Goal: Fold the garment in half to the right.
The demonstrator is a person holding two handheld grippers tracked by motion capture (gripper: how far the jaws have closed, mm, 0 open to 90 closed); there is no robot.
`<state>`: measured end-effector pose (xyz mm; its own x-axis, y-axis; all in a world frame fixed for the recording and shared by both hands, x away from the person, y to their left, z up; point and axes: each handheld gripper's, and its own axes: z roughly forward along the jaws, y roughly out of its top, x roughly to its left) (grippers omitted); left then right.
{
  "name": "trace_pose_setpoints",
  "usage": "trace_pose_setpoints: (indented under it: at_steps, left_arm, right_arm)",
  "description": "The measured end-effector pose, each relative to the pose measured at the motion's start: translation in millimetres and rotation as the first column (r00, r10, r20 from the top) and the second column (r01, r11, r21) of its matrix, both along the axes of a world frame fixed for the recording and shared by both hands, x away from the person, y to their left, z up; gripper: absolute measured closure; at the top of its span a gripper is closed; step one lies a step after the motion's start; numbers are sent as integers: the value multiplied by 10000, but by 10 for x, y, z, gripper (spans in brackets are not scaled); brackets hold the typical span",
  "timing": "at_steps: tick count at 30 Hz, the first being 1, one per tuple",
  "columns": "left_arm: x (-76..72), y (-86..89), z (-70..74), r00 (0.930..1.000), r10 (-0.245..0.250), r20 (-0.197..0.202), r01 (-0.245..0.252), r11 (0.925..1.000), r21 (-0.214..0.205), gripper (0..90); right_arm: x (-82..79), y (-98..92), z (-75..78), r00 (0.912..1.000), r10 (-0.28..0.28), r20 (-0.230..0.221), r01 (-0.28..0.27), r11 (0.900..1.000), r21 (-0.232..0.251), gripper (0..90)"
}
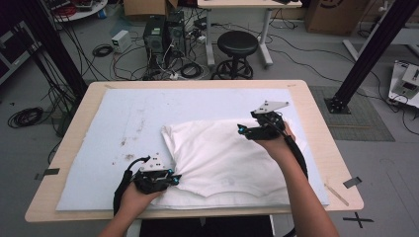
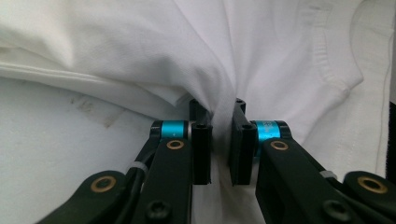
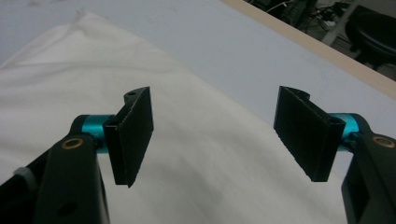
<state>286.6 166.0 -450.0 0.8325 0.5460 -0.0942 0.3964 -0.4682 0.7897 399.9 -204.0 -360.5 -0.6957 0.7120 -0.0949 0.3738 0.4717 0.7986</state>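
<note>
Now we see a white T-shirt (image 1: 227, 163) lying folded on the pale blue mat (image 1: 123, 123) that covers the wooden worktop (image 1: 316, 113), toward the near right part of the mat. Our left hand-held gripper (image 1: 173, 177) sits at the shirt's near left edge, low on the mat. In the left gripper view its jaws stand nearly together with a bunch of white cloth (image 2: 219, 116) pinched between the black pads (image 2: 201, 149), and folds of fabric fan out from that pinch; the shirt's ribbed collar (image 2: 336, 70) curves off to the right of it. So the left one has hold of the shirt's edge.

Our right hand-held gripper (image 1: 244, 131) hangs over the far part of the shirt, with its grey three-cornered plate (image 1: 269, 106) on top, pointing toward the left of the high view. In the right gripper view its jaws stand wide apart with nothing between them; the two pads (image 3: 133, 133) hover above smooth white cloth (image 3: 196, 177), and beyond them we see the mat and the worktop's wooden rim (image 3: 327, 51).

Behind the worktop, on the floor, stand a black stool (image 1: 237, 49) and a computer case (image 1: 155, 37) amid loose cables.
</note>
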Motion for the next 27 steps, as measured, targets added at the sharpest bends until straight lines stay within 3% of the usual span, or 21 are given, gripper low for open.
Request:
trace_pose_setpoints:
  at_steps: [7, 8, 16, 20, 27]
  left_arm:
    - [12, 10, -9, 10000, -36, -76, 35, 9999, -122, 815]
    - [6, 8, -8, 10000, -12, -91, 11, 9999, -123, 815]
    - [4, 12, -8, 9998, 6, -208, -14, 9993, -381, 814]
    - [1, 6, -9, 9997, 16, -235, -25, 9993, -379, 814]
    - [17, 5, -15, 9995, -13, -313, 3, 9995, -328, 814]
  right_arm:
    - [158, 348, 19, 9974, 621, -359, -622, 9981, -10, 290]
    - [204, 465, 26, 9957, 829, -424, -832, 9965, -37, 288]
    - [327, 732, 42, 9920, 1127, -567, -1143, 9931, -251, 277]
    - [368, 828, 24, 9889, 1303, -708, -1321, 9910, -214, 276]
    - [413, 1140, -13, 9805, 1774, -845, -1824, 9816, -558, 274]
